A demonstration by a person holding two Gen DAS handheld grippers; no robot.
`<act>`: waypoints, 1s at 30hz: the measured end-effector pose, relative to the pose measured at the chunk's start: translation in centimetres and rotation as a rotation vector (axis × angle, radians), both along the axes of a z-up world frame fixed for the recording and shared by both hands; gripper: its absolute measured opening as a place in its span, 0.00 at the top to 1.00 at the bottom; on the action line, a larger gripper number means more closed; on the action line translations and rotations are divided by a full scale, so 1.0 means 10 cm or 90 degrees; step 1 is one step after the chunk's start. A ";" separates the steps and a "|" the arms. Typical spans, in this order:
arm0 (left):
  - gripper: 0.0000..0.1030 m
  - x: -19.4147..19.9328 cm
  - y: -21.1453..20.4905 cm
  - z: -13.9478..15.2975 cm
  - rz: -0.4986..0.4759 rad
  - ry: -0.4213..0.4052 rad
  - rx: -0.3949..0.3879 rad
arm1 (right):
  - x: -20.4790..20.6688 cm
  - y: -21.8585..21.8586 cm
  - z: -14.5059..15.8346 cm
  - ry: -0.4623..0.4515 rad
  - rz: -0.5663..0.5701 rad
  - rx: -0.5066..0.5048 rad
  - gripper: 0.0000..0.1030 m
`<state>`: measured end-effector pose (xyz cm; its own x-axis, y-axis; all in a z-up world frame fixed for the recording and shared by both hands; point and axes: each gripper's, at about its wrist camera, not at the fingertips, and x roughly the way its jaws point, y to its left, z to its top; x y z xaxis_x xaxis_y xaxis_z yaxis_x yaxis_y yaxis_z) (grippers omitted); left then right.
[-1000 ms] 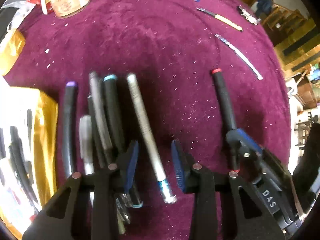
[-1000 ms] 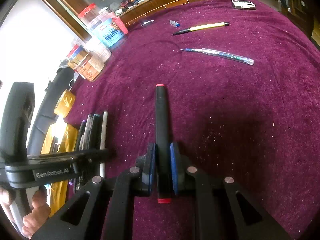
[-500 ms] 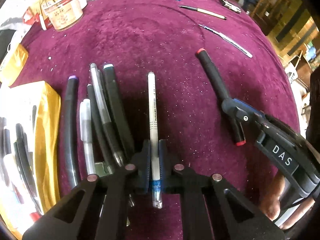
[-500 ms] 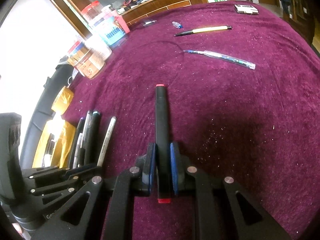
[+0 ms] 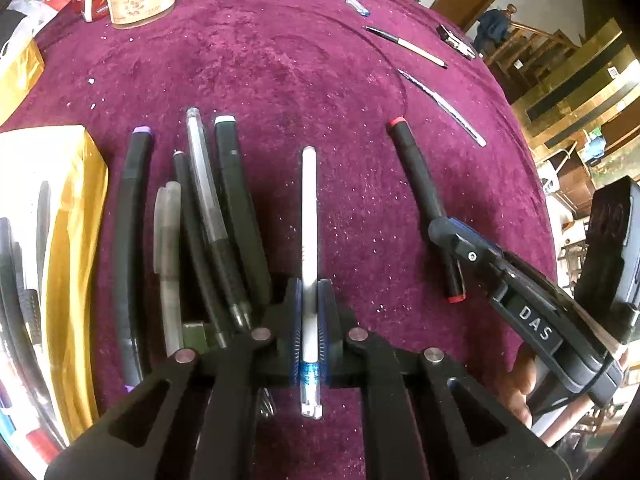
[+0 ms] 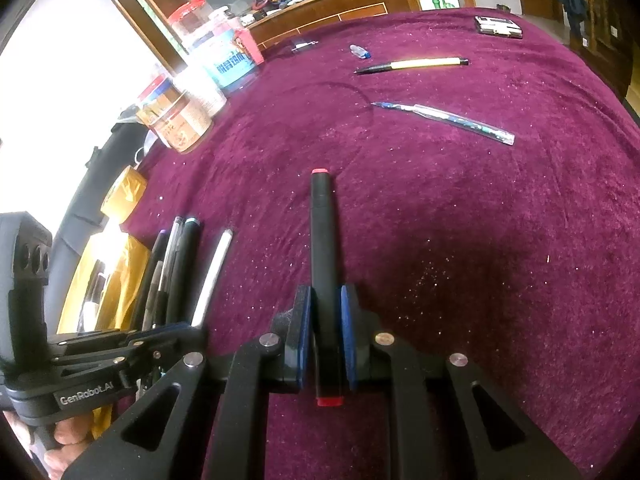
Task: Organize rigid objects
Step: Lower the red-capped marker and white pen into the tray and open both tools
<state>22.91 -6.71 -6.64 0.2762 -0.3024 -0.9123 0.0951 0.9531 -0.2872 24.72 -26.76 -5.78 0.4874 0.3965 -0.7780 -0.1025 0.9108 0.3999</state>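
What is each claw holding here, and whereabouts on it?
Left claw: the white pen, gripped near its clear blue-banded end. Right claw: the black marker with red ends, gripped near its close end.

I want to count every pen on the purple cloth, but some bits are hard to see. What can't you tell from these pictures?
- Left wrist view: the row of dark pens has its near ends hidden behind the left gripper.
- Left wrist view: the pens inside the gold bag are cut off by the picture's edge.
- Right wrist view: the small blue-and-clear thing is too small to name.
- Right wrist view: the jar labels are too blurred to read.
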 end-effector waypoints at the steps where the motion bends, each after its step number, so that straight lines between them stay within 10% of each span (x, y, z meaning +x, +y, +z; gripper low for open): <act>1: 0.95 -0.02 0.02 0.00 0.002 0.010 -0.014 | 0.00 0.00 0.00 0.000 0.000 0.000 0.88; 15: 0.95 -0.97 0.67 0.69 0.014 -0.030 -0.169 | -0.17 0.25 0.20 -0.077 0.068 0.022 0.88; 30: 0.95 -1.50 2.53 0.99 0.214 -0.134 -0.121 | -0.69 1.68 0.79 -0.099 0.207 0.088 0.87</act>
